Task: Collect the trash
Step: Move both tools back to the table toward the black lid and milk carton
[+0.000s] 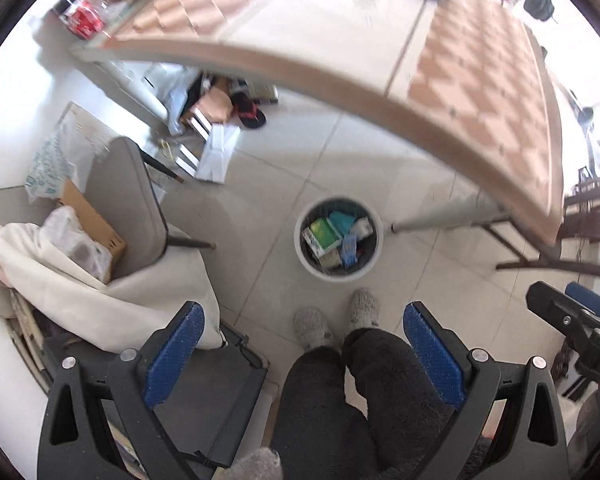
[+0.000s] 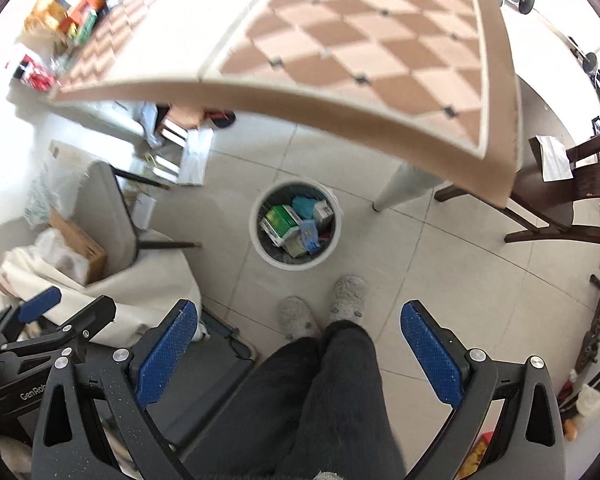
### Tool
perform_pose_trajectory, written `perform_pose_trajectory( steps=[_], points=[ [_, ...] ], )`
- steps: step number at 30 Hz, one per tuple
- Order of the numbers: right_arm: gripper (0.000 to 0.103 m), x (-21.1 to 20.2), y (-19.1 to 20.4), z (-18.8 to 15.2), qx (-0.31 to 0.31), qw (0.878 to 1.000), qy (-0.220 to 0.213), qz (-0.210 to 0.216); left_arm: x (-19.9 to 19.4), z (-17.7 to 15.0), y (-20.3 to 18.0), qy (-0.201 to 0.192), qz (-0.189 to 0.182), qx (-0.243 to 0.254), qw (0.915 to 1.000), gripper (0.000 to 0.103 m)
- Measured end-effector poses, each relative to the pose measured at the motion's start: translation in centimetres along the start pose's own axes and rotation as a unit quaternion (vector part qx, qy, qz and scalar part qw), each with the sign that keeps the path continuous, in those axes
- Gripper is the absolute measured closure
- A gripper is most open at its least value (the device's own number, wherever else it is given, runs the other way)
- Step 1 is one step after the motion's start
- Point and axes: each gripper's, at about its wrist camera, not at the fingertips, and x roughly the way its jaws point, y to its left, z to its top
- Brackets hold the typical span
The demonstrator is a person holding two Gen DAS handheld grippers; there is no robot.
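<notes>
Poised wide and empty, left tongs (image 1: pixel 302 354) and right tongs (image 2: pixel 298 354), above round white wastebasket (image 1: pixel 337 240) of discarded cartons on tiled floor beside checkered table (image 1: pixel 480 80), apparently between pickups.

One bin (image 1: pixel 337 240) is seen, one table (image 1: pixel 480 80), two slippers (image 1: pixel 312 326), and two grey chairs (image 1: pixel 128 200).

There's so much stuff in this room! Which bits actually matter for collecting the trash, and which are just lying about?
Part of the job:
- white bin on the floor, already holding boxes and wrappers
- left gripper, open and empty
- right gripper, open and empty

Just lying about:
- checkered table
- grey chair piled with cloth and a cardboard box
- dark wooden chair
- person's slippers
</notes>
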Motion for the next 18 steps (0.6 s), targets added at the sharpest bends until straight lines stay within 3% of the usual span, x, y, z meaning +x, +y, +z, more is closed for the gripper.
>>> perform_pose_trajectory(
  steps=[5,9,13,18],
  points=[
    [0.000,-4.8,-0.8,3.6,0.029,0.999,-0.034,0.027,-3.7,4.9,-1.0,-0.070,0.038,0.003,0.9968,0.001],
    [0.000,-8.1,-2.1,9.1,0.047,0.996,-0.068,0.039,-5.1,10.3,-2.0,-0.111,0.052,-0.004,0.9924,0.000],
    [0.000,-9.2,-3.1,16.5,0.053,0.995,-0.076,0.046,-4.2,16.6,-3.6,-0.107,0.079,-0.019,0.9910,0.000],
    [0.000,-8.1,-4.6,29.3,0.048,0.995,-0.071,0.049,-0.9,25.7,-5.6,-0.071,0.108,-0.060,0.9898,0.000]
  ],
)
